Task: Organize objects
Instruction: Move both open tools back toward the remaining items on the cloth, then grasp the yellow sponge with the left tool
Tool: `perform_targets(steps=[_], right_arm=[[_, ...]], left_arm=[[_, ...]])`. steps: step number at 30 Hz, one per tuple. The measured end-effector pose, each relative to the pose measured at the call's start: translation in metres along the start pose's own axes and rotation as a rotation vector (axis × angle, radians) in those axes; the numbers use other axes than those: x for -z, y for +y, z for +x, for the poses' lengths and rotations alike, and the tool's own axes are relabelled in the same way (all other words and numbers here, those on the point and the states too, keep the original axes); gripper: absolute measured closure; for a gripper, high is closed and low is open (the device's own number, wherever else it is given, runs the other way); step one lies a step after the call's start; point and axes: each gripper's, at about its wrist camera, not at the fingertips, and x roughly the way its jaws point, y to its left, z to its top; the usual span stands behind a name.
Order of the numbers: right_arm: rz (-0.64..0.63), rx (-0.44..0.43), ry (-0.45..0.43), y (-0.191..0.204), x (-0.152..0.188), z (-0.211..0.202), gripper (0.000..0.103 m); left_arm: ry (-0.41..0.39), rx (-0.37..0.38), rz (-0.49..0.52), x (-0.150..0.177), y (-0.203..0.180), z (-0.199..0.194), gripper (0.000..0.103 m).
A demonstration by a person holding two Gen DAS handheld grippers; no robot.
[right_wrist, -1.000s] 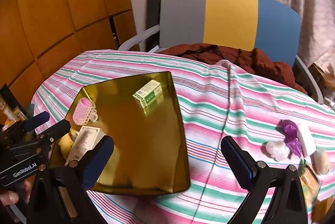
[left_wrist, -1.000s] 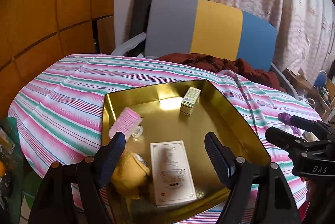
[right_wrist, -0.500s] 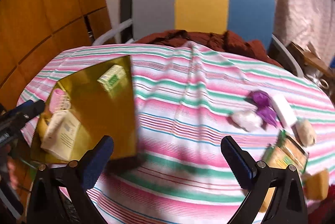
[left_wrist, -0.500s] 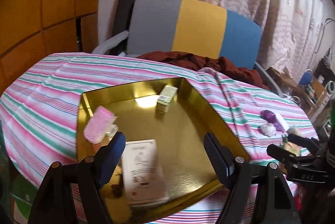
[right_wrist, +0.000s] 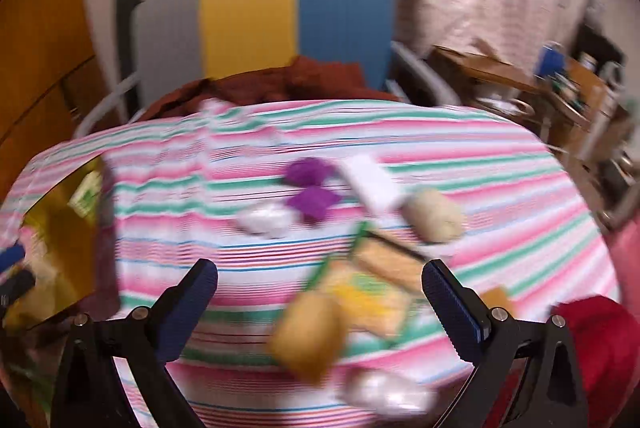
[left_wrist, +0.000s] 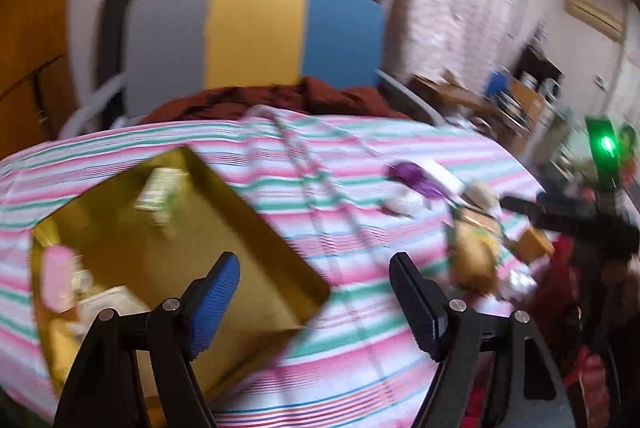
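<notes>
A gold tray (left_wrist: 224,228) lies on the left of the striped table and holds a small green-white box (left_wrist: 158,187), a pink roller (left_wrist: 58,276) and a white box (left_wrist: 108,302). My left gripper (left_wrist: 316,296) hangs open over the tray's right corner, holding nothing. My right gripper (right_wrist: 320,312) is open above a blurred pile: a yellow-brown lump (right_wrist: 310,336), a yellow packet (right_wrist: 372,288), two purple pieces (right_wrist: 312,201), a white block (right_wrist: 370,181), a beige ball (right_wrist: 434,216) and a white wad (right_wrist: 264,222). Both views are motion-blurred.
A chair with a grey, yellow and blue back (left_wrist: 256,35) and a brown garment (left_wrist: 280,97) stands behind the table. Curtains and a cluttered desk (right_wrist: 560,87) are at the right. A red cloth (right_wrist: 596,340) lies at the table's right edge.
Both grippers have swung to the right, away from the tray and toward the loose objects on the table's right side. Both stay open.
</notes>
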Motion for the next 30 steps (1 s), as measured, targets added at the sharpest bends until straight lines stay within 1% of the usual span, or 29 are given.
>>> perform_targets(steps=[1,4,7,8,10,12,15,23,28,30], right_arm=[[0.028,0.013,-0.001,-0.013,-0.001,0.000,0.000],[0.166,0.029,0.010,-0.055,0.002,0.001,0.000],[0.265,0.015,0.005,-0.080,0.011,0.007,0.000],[0.299,-0.006,0.024,-0.085,0.014,0.011,0.000],[0.393,-0.112,0.041,-0.098,0.021,0.018,0.000],[0.459,-0.159,0.011,-0.108,0.026,0.015,0.000],[0.531,-0.198,0.000,-0.117,0.031,0.014,0.000],[0.525,-0.234,0.006,-0.116,0.029,0.019,0.000],[0.562,-0.261,0.007,-0.122,0.031,0.022,0.000],[0.567,-0.269,0.009,-0.123,0.031,0.023,0.000]], left_arm=[[0.014,0.026,0.027,0.000,-0.012,0.007,0.025],[0.059,0.092,0.090,0.001,-0.039,0.025,0.025],[0.103,0.147,0.162,0.005,-0.071,0.044,0.025],[0.110,0.165,0.180,0.005,-0.078,0.048,0.025],[0.127,0.195,0.210,0.006,-0.093,0.057,0.025],[0.146,0.221,0.233,0.006,-0.109,0.068,0.024],[0.187,0.240,0.262,0.007,-0.131,0.089,0.024],[0.245,0.295,0.274,0.004,-0.175,0.136,0.021],[0.292,0.277,0.290,0.003,-0.189,0.166,0.021],[0.314,0.278,0.291,0.006,-0.192,0.176,0.024]])
